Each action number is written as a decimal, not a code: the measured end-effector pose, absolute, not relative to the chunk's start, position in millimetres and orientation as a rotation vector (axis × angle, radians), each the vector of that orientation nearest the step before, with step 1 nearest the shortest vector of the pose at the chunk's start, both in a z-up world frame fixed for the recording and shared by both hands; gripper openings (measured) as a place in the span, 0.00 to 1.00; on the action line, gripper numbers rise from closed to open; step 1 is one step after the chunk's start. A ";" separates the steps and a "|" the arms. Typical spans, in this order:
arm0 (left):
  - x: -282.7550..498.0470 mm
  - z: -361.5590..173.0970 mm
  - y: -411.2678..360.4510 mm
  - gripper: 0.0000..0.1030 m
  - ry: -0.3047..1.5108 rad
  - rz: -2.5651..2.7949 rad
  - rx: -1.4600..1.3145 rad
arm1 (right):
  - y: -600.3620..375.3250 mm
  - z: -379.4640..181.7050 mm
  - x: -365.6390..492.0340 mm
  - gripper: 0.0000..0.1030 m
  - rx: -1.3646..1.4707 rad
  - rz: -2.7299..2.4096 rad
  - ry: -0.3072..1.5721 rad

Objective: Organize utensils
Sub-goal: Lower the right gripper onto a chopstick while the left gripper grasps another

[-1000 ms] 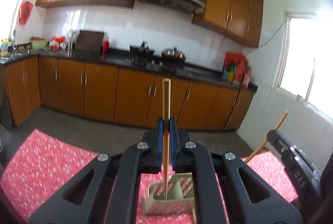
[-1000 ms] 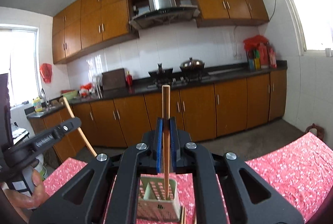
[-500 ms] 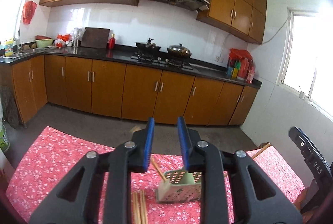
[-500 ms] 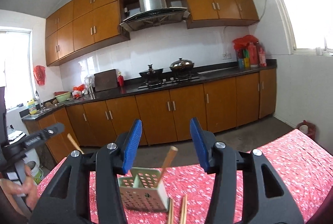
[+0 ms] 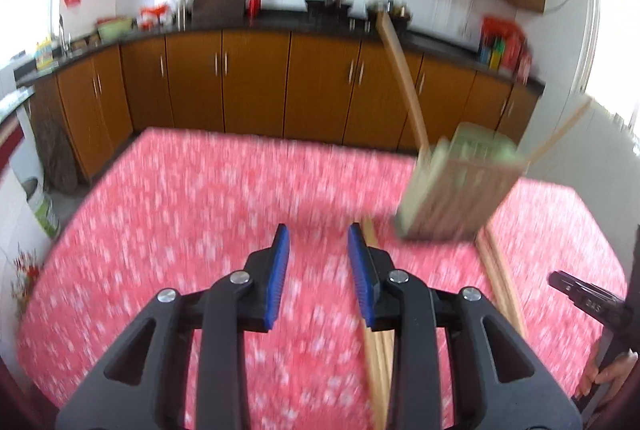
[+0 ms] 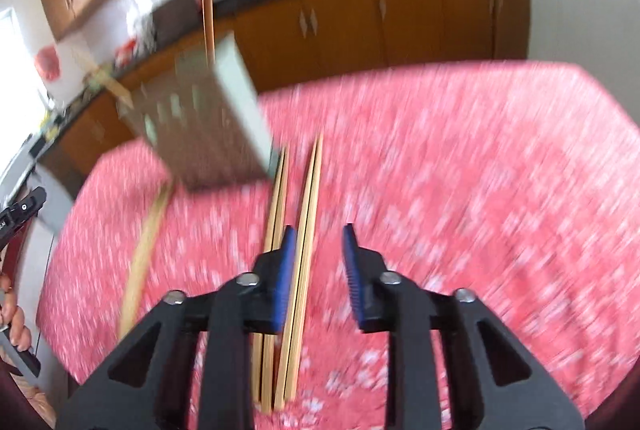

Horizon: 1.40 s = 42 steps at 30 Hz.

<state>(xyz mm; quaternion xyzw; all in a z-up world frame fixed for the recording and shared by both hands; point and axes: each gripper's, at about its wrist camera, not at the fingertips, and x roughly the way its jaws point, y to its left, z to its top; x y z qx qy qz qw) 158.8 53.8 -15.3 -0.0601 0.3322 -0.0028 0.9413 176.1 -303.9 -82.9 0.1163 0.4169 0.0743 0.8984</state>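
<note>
A pale green perforated utensil holder point(image 5: 460, 186) stands on the red floral tablecloth point(image 5: 192, 214), with two wooden chopsticks point(image 5: 402, 74) leaning out of it. It also shows in the right wrist view point(image 6: 204, 118). My left gripper point(image 5: 316, 270) is open and empty, low over the cloth, left of the holder. Loose chopsticks point(image 5: 376, 350) lie beside its right finger. My right gripper point(image 6: 318, 270) is open and empty, just above several chopsticks point(image 6: 298, 242) lying on the cloth; another chopstick point(image 6: 140, 266) lies further left. Both views are motion-blurred.
Wooden kitchen cabinets point(image 5: 248, 78) and a dark counter run behind the table. A white bucket point(image 5: 42, 206) stands on the floor at left. The other gripper's black body point(image 5: 588, 302) shows at the right edge.
Both grippers released their chopsticks into the holder, opened, and have now dropped and tilted down towards the tablecloth, close to the loose chopsticks.
</note>
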 end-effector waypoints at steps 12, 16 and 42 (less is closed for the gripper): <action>154.7 -70.0 43.3 0.32 0.821 -0.041 -0.129 | -275.7 -116.8 182.5 0.21 0.126 0.115 0.938; 157.4 -77.0 38.2 0.32 0.846 -0.062 -0.125 | -281.4 -122.5 180.7 0.20 0.130 0.098 0.945; 150.2 -111.6 1.6 0.15 0.956 -0.144 0.006 | -304.5 -122.0 171.7 0.08 0.147 0.045 0.924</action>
